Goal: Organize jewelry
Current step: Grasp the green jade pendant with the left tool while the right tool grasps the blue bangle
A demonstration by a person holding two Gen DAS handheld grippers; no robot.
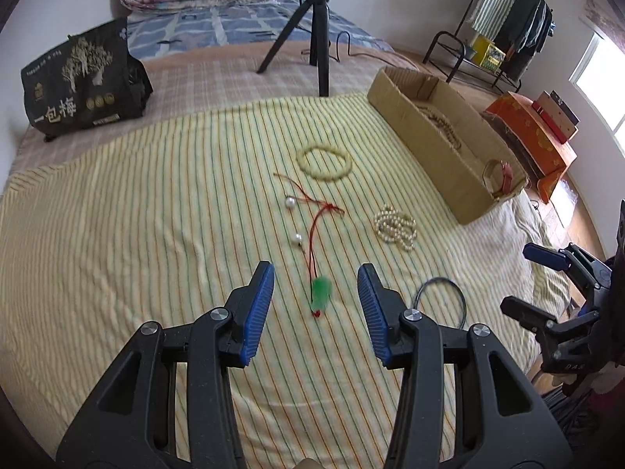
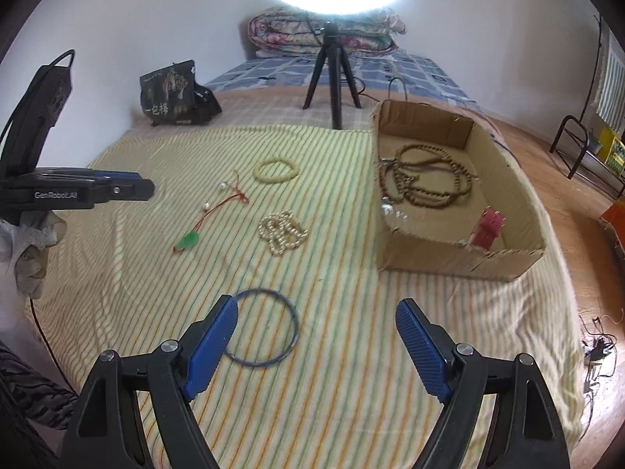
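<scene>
My left gripper (image 1: 315,278) is open, its fingers either side of a green pendant (image 1: 321,296) on a red cord (image 1: 317,226), just above the striped cloth. My right gripper (image 2: 317,314) is open and empty; its left finger is by a thin blue ring (image 2: 269,327), which also shows in the left wrist view (image 1: 441,300). On the cloth lie a pearl strand (image 2: 283,231), two loose pearls (image 1: 290,203), and a pale yellow bangle (image 2: 276,171). The cardboard box (image 2: 453,262) holds a brown bead necklace (image 2: 425,179) and a red item (image 2: 487,228).
A black tripod (image 2: 334,74) with a ring light stands behind the cloth. A black printed bag (image 1: 84,78) sits at back left. Folded quilts (image 2: 324,31) lie by the wall. An orange box (image 1: 535,133) and a clothes rack (image 1: 504,31) stand to the right.
</scene>
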